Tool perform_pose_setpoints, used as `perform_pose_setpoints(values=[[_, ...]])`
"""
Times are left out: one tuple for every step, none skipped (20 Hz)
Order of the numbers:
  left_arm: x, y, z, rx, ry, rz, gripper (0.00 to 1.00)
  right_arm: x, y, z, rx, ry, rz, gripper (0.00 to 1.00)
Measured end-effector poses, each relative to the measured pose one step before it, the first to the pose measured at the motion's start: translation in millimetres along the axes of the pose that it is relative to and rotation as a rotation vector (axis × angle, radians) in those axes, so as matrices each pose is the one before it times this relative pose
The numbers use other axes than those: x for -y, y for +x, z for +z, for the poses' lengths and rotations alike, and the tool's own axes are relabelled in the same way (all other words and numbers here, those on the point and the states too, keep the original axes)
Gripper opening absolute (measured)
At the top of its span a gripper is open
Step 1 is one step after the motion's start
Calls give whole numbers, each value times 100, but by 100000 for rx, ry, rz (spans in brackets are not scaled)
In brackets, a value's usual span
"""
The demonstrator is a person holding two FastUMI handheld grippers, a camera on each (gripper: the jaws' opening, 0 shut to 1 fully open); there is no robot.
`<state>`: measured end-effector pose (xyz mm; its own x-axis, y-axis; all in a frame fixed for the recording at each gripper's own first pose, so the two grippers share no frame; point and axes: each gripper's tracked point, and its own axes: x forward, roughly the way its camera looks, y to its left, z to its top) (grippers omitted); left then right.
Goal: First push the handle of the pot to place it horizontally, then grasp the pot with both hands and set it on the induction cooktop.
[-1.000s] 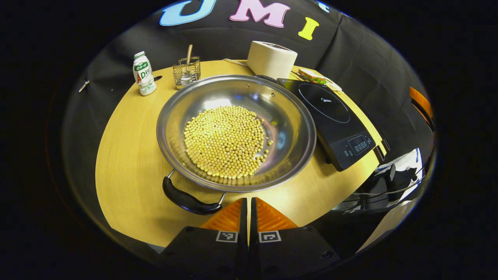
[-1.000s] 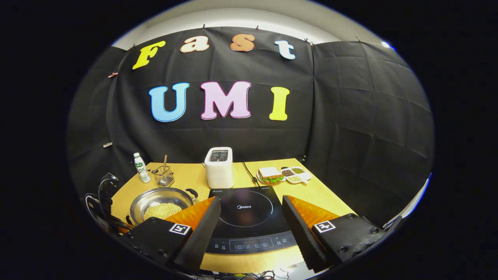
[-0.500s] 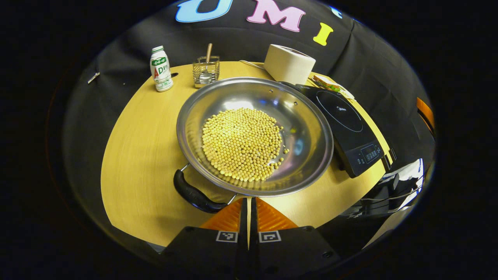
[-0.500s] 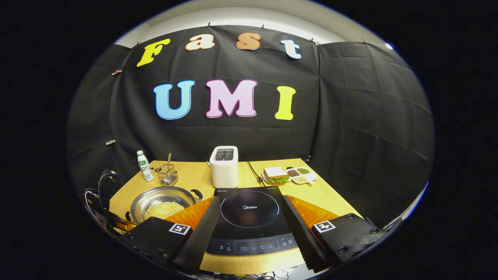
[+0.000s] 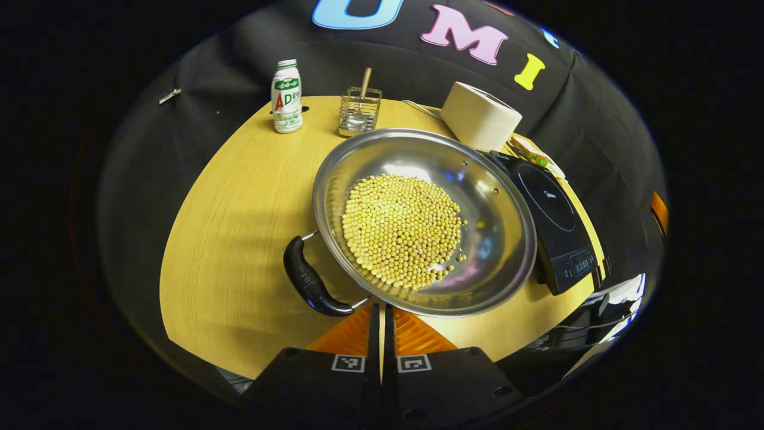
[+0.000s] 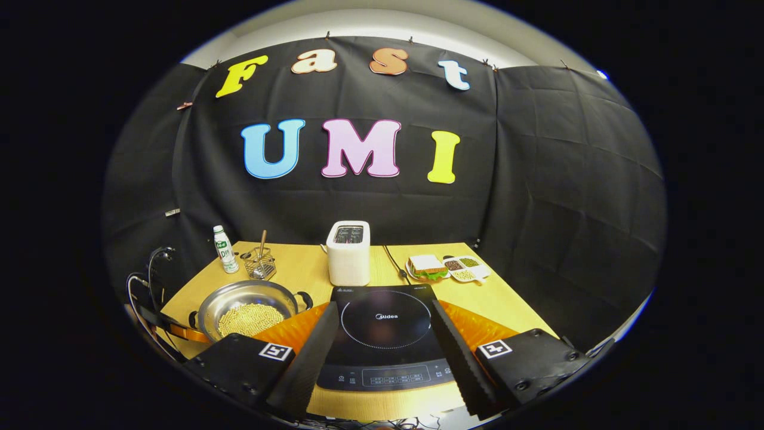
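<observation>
Nudging pot [image 5: 504, 239] handle [image 5: 307, 280], tool [image 5: 382, 319] closed

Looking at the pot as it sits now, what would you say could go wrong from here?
The left gripper, fingers together, sits by the pot's near handle; a hard shove might slosh the beans over the shallow rim. The pot already lies close to the induction cooktop, so turning it may knock that. The right gripper is open above the cooktop.

Staged kitchen booth — black cloth wall [image 6: 537, 179]; toaster [image 6: 348, 254], cooktop [image 6: 385, 334].
</observation>
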<state>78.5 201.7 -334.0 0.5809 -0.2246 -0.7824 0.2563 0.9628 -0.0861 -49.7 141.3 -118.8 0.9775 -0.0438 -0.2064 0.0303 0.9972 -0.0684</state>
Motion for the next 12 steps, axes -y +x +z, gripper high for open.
perform_pose_setpoints(values=[[-553, 149, 135, 300, -1089, 1257, 5, -145, 13, -309, -873, 266, 280, 97], [-438, 134, 213, 222, -1206, 915, 5, 80, 36, -175, -555, 111, 6, 97], [-558, 71, 181, 77, -1747, 1400, 5, 1, 31, -41, -464, 294, 32, 97], [-383, 168, 237, -134, -2735, 835, 5, 31, 45, -35, -273, 395, 20, 98], [-343, 136, 134, -369, -2992, 979, 5, 4, 13, -36, -165, 295, -23, 98], [-385, 142, 198, -389, -3357, 491, 5, -37, 166, 112, -128, 98, -18, 98], [-407, 190, 322, 232, -2910, 430, 5, -64, 93, 65, 11, -31, 120, 98], [-317, 157, 310, 409, -2342, 633, 5, -115, -68, 35, 55, -180, 309, 98], [-316, 193, 230, 253, -2053, 711, 5, -67, -13, -70, -282, -446, 424, 98], [-345, 122, 298, 208, -1608, 640, 5, -200, 16, -105, -477, -473, 504, 97], [-299, 98, 216, 292, -878, 716, 5, -32, -62, -118, -527, -259, 250, 98], [-347, 146, 339, 378, -467, 826, 5, -21, 133, -58, -554, -132, 325, 98]])
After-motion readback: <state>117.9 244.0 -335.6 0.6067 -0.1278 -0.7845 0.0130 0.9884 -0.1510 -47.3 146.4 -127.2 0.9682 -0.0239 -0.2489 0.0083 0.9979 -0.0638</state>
